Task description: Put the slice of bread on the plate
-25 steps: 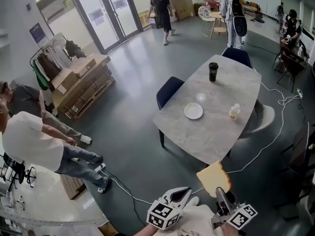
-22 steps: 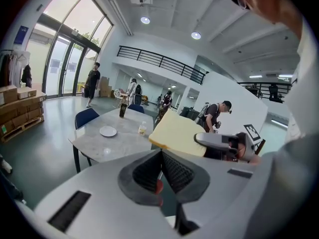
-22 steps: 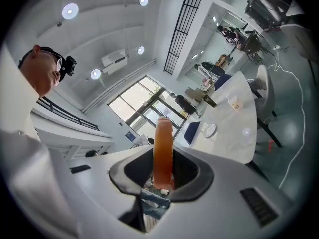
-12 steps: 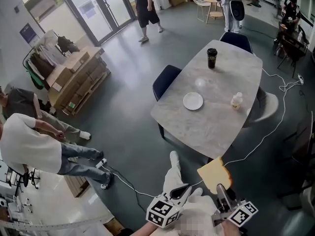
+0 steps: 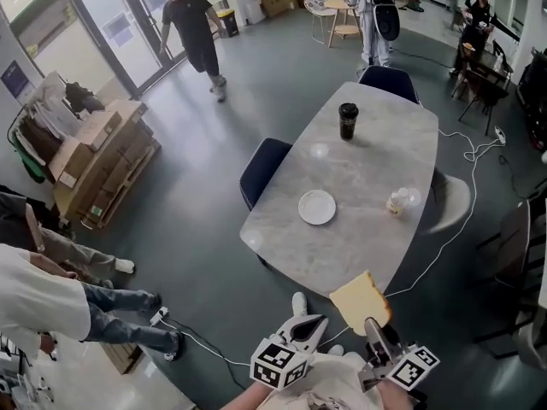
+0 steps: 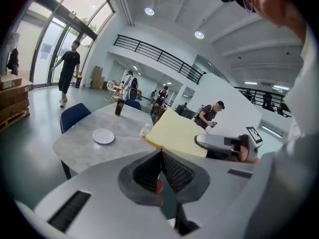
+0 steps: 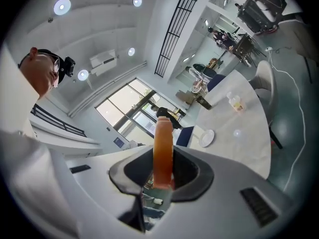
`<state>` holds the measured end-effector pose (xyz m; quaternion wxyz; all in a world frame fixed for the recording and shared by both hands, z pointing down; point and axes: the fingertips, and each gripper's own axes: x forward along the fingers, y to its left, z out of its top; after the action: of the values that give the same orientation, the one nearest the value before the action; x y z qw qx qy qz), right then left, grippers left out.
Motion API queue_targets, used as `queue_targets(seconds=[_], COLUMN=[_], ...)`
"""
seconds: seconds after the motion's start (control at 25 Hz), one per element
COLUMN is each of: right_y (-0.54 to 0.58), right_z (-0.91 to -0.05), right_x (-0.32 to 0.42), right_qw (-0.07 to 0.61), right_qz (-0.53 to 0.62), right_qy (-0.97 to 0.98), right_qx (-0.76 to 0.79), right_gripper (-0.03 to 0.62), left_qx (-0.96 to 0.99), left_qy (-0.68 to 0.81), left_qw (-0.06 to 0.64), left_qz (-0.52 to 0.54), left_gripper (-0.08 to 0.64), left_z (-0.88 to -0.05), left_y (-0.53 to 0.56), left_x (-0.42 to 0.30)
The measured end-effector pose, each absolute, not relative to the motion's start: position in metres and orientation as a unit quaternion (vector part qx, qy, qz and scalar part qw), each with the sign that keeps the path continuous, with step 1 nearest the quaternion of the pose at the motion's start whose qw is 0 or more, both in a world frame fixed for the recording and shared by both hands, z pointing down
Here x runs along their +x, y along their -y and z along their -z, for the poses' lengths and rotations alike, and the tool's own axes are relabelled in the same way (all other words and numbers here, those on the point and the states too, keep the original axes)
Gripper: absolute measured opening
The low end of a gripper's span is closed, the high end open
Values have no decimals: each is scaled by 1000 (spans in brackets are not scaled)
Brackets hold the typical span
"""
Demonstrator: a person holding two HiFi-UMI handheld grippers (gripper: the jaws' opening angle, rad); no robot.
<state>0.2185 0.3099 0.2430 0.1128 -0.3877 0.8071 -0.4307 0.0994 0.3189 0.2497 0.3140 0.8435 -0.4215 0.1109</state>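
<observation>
A pale slice of bread (image 5: 361, 301) stands clamped in my right gripper (image 5: 373, 325), held in the air just short of the table's near edge. In the right gripper view the bread (image 7: 163, 148) shows edge-on between the jaws. The white plate (image 5: 317, 207) lies bare on the grey marble table (image 5: 367, 161), well ahead of the bread; it also shows small in both gripper views as plate (image 6: 103, 136) and plate (image 7: 207, 137). My left gripper (image 5: 305, 325) hangs beside the right one, left of the bread, shut with nothing in it (image 6: 160, 159).
On the table stand a black cup (image 5: 348, 120) at the far end and a clear bottle (image 5: 400, 201) at the right. Blue chairs (image 5: 263, 166) and a white chair (image 5: 453, 202) ring the table. A white cable (image 5: 444, 246) trails on the floor. People stand around.
Both grippers have moved forward to the table, the bread still in the right one. The table and plate appear nearer. The person in black walked left.
</observation>
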Motion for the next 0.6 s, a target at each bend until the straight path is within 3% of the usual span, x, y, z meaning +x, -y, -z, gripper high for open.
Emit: queue_targets(seconds=[0.6], right_y=[-164], right_z=[-222], right_x=[157], right_qw=[133], right_qz=[433], right_qy=[-773], right_qx=[-444], right_gripper=[95], left_qx=[857], left_qy=[399], left_qw=[312], left_qz=[-92], left_gripper=[11], left_z=[-230], left_y=[-168], left_x=[11])
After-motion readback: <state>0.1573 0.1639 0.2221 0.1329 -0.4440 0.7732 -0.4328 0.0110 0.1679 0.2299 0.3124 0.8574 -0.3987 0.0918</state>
